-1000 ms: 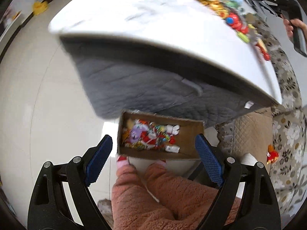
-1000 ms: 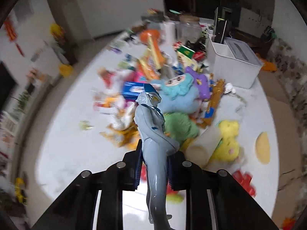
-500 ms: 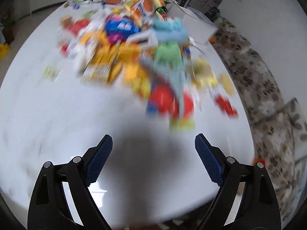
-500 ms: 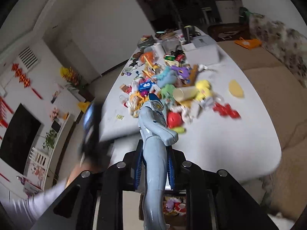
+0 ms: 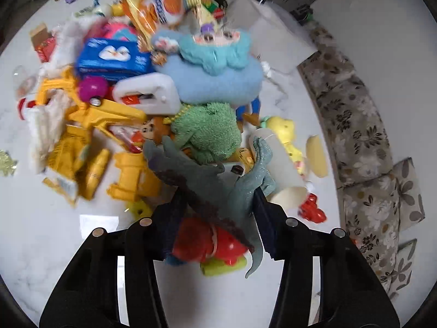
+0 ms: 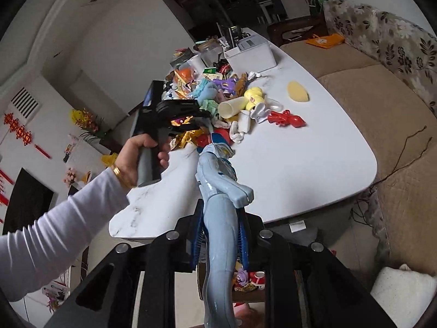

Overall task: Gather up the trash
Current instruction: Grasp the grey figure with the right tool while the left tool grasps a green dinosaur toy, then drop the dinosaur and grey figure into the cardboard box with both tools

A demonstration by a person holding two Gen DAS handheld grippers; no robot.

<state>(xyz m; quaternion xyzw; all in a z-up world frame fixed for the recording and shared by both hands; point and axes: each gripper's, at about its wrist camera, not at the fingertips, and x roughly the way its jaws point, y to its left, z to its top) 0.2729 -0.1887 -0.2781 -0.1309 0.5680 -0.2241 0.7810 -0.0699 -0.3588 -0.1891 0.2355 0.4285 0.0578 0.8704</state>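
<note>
My left gripper [image 5: 218,213] is closed around a grey-green toy dinosaur [image 5: 215,183] at the near edge of a heap of toys and wrappers [image 5: 131,90] on the white table [image 5: 41,232]. In the right wrist view the left gripper [image 6: 174,112] is over the heap. My right gripper [image 6: 221,235] is shut on a pale blue figure [image 6: 218,205], held off the table's near edge above a cardboard box [image 6: 245,281] of trash on the floor.
A green plush [image 5: 207,131], a blue plush [image 5: 218,76], a paper cup [image 6: 232,108], a red toy [image 6: 285,119] and a white bin [image 6: 251,52] lie on the table. A sofa [image 6: 382,104] stands to the right.
My left gripper has swung from over the floor box up to the heap and closed on the dinosaur. My right gripper has carried the blue figure back from the table to above the box.
</note>
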